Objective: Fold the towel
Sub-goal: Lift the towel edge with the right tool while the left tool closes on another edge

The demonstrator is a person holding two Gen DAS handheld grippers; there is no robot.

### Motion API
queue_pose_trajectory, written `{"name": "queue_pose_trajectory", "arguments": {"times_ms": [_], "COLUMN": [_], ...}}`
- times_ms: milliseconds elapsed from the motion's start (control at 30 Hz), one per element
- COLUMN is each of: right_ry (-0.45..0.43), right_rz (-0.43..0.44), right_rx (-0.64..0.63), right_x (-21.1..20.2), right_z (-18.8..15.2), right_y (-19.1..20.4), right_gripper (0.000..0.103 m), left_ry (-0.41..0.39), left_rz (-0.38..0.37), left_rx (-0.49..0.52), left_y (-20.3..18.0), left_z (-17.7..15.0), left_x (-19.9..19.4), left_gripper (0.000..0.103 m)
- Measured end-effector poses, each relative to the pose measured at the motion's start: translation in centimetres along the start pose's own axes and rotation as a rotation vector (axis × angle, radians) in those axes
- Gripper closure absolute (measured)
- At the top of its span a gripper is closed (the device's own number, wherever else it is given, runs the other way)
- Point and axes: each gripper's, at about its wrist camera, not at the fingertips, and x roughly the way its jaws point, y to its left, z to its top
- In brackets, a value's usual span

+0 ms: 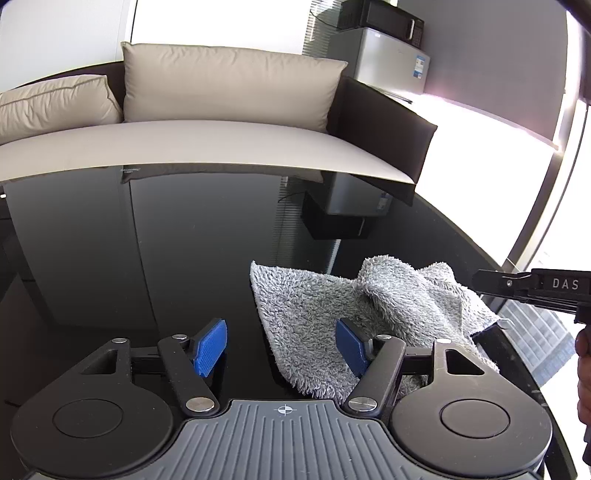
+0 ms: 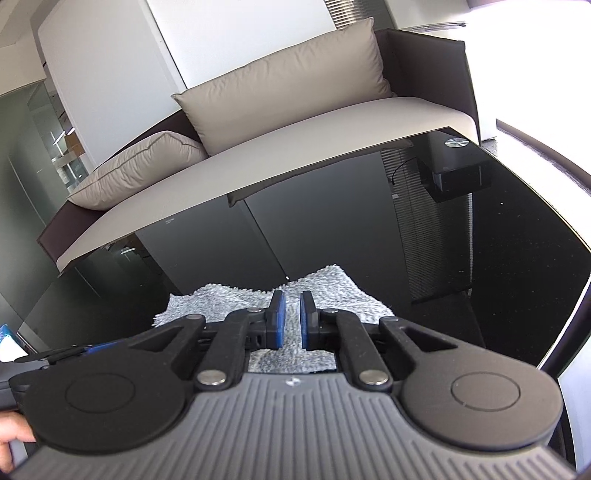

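Hovering low in the left wrist view, the left gripper [image 1: 280, 347] stands released, blue pads wide apart, the near edge of the rumpled grey towel [image 1: 354, 310] between them, untouched. The right wrist view shows the right gripper [image 2: 291, 319] nearly clenched, a slim gap left; whether towel pile is pinched there I cannot tell. The towel lies on the black glass table [image 1: 166, 240], lower right of frame. Only the left view shows the microwave [image 1: 388, 16], upper right; both show the beige sofa [image 2: 295, 122] beyond.
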Motion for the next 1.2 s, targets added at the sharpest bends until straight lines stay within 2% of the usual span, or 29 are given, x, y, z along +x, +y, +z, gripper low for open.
{"name": "queue_pose_trajectory", "arguments": {"times_ms": [100, 233, 400, 567, 633, 700, 933, 1000, 1067, 1133, 1200], "right_ry": [0.004, 0.033, 0.067, 0.055, 0.051, 0.055, 0.059, 0.058, 0.059, 0.06, 0.061], "right_rz": [-0.052, -0.099, -0.12, -0.155, -0.182, -0.189, -0.201, -0.211, -0.217, -0.213, -0.213], "right_rx": [-0.009, -0.002, -0.027, -0.053, -0.076, -0.077, -0.129, -0.145, -0.159, -0.165, -0.17], "right_x": [0.1, 0.7, 1.0, 0.7, 0.6, 0.7, 1.3, 1.4, 1.5, 1.6, 1.7], "right_z": [0.1, -0.1, -0.9, -1.2, -1.3, -1.3, -1.7, -1.8, -2.0, -2.0, -2.0], "right_y": [-0.5, -1.3, -1.6, -1.5, -1.4, -1.4, -0.5, -0.3, 0.0, 0.1, 0.2], "right_gripper": [0.076, 0.075, 0.075, 0.074, 0.064, 0.059, 0.059, 0.059, 0.063, 0.072, 0.074], "left_ry": [0.004, -0.002, -0.004, -0.019, -0.019, -0.016, -0.02, -0.025, -0.026, -0.028, -0.034], "left_rz": [0.003, 0.01, 0.02, 0.028, 0.037, 0.044, 0.05, 0.045, 0.029, 0.023, 0.025], "left_rx": [-0.017, -0.042, -0.073, -0.094, -0.09, -0.086, -0.069, -0.048, -0.032, -0.012, 0.006], "left_y": [0.4, 1.2, 2.3, 2.9, 2.9, 3.0, 2.8, 2.5, 2.1, 1.7, 1.3], "left_z": [0.3, 0.9, 1.7, 2.5, 2.7, 2.8, 3.2, 3.2, 3.0, 3.0, 2.8], "left_x": [0.4, 1.0, 2.1, 2.8, 3.1, 3.5, 4.5, 4.6, 4.7, 4.9, 5.2], "left_gripper": [0.03, 0.025, 0.026, 0.026, 0.026, 0.026, 0.034, 0.044, 0.048, 0.049, 0.053]}}
